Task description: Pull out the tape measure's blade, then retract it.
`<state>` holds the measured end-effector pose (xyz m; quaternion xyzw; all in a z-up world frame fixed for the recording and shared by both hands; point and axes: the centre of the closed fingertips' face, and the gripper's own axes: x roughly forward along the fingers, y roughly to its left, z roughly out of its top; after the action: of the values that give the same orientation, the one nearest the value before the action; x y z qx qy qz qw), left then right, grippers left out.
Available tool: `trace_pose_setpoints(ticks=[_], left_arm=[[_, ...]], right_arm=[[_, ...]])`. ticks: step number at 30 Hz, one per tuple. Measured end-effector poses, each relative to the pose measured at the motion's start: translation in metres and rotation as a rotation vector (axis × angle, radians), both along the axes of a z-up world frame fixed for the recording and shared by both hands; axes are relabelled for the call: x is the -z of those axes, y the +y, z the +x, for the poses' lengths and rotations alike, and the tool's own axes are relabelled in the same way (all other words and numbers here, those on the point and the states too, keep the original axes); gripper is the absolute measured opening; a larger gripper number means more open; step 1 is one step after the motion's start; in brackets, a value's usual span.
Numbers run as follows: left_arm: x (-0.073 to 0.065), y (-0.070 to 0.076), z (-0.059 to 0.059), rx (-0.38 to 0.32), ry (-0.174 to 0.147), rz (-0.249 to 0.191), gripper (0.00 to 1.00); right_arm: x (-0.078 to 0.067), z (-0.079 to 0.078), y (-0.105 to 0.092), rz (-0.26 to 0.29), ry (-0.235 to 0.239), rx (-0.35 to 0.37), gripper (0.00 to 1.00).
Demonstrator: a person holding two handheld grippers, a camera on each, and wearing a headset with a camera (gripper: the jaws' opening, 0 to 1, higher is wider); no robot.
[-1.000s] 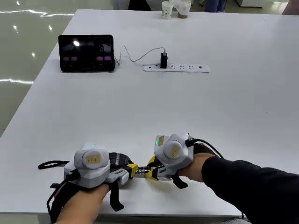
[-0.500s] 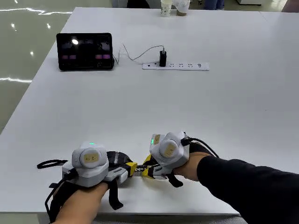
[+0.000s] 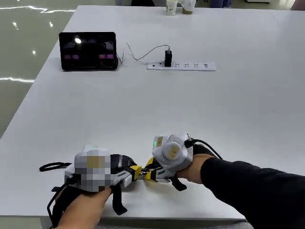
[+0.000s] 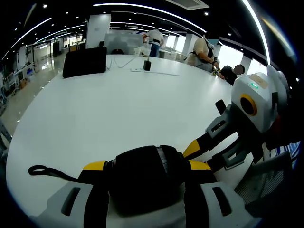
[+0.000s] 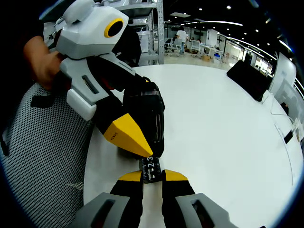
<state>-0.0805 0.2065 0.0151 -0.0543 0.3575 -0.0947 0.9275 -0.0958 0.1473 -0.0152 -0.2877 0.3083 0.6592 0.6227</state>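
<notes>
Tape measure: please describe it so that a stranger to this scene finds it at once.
On the white table, look at the near edge, where two grippers meet. The tape measure is the black case in the yellow-tipped jaws of the left gripper. Unlike the flat black tablet far back, it has a short numbered blade, pinched by the right gripper.

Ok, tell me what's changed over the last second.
The right hand-held gripper, shut on the blade, has moved closer to the left hand-held gripper, so less blade shows between them. The left one still clamps the tape measure; nothing else moved.
</notes>
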Motion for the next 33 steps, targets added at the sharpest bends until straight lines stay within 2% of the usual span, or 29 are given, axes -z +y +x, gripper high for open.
trace_pose_setpoints(ticks=[16, 33], left_arm=[[-0.001, 0.001, 0.0, -0.001, 0.0, -0.01, 0.59], [-0.001, 0.001, 0.0, -0.006, -0.001, -0.022, 0.59]], right_arm=[[-0.001, -0.002, 0.007, 0.011, 0.002, -0.002, 0.11], [-0.001, -0.003, 0.017, -0.003, -0.009, -0.047, 0.11]])
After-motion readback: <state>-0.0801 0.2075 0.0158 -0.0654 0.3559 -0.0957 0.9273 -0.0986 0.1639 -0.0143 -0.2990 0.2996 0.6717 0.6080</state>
